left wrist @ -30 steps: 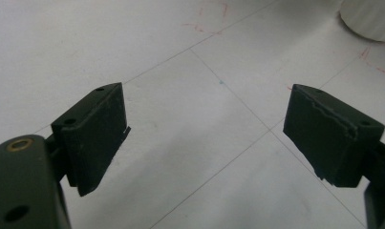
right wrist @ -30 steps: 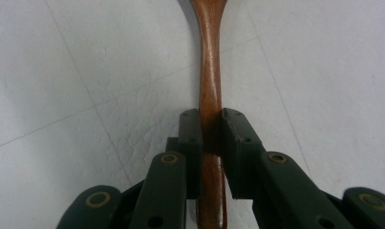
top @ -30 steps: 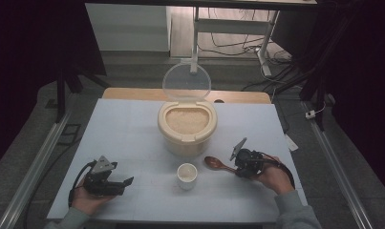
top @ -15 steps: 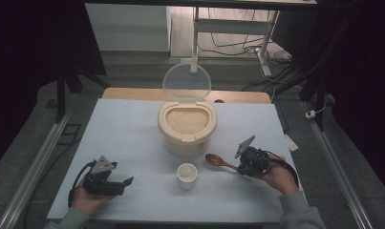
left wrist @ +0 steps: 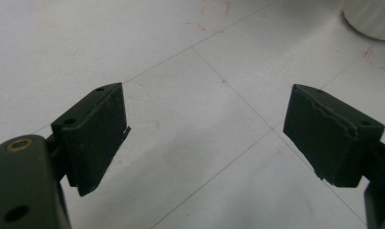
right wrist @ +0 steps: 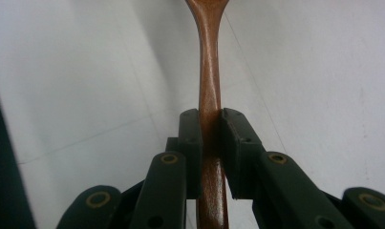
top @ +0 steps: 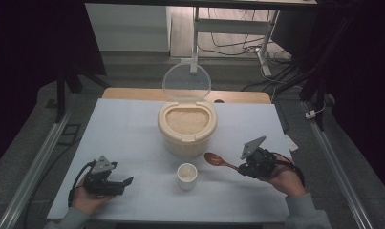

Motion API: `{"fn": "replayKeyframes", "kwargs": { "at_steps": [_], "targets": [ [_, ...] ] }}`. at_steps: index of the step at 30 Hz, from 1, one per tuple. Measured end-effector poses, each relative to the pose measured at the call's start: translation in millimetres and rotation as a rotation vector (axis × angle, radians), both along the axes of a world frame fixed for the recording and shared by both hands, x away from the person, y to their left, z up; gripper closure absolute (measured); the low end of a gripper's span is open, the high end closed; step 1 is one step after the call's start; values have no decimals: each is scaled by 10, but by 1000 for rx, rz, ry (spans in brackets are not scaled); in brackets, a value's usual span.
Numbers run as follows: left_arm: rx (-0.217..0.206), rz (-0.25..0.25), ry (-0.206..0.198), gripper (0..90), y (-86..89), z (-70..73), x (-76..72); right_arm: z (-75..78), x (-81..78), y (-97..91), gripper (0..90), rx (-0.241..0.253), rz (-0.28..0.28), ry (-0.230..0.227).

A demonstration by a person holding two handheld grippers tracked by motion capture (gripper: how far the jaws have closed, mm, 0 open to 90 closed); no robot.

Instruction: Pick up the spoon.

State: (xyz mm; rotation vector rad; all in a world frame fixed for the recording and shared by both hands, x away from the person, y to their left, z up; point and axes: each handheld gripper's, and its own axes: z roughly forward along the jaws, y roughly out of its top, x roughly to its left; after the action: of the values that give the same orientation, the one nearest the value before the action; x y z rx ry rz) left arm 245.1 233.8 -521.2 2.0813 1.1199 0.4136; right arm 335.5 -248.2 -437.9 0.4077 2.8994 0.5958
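Counting on the desk [top: 133, 129]: one wooden spoon [top: 218, 161], one small white cup [top: 186, 174], one round container of rice [top: 187, 126] with one clear lid [top: 186, 82] standing open, and two tools, left tool [top: 114, 185] and right tool [top: 241, 169].

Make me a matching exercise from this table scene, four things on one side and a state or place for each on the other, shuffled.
1 wooden spoon
2 left gripper
3 rice container
4 small cup

A lid raised, rice inside
B jaws apart, nothing between
C clamped by the right gripper
D standing between container and table's near edge

Pairs: 1-C, 2-B, 3-A, 4-D
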Motion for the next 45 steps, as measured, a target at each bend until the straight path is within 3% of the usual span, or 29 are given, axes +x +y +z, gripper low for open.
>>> {"fn": "replayKeyframes", "kwargs": {
  "at_steps": [13, 37, 45],
  "targets": [
    [-6, 0, 2, 146, -1, 1, 1, 149, -182, 168, 781, 66, 95, -12],
    [-9, -3, 2, 146, -16, 7, 2, 90, -312, 728, 780, 57, 247, -42],
    [-10, -3, 3, 146, -19, 8, 4, 73, -329, 811, 780, 59, 261, -44]
  ]
}}
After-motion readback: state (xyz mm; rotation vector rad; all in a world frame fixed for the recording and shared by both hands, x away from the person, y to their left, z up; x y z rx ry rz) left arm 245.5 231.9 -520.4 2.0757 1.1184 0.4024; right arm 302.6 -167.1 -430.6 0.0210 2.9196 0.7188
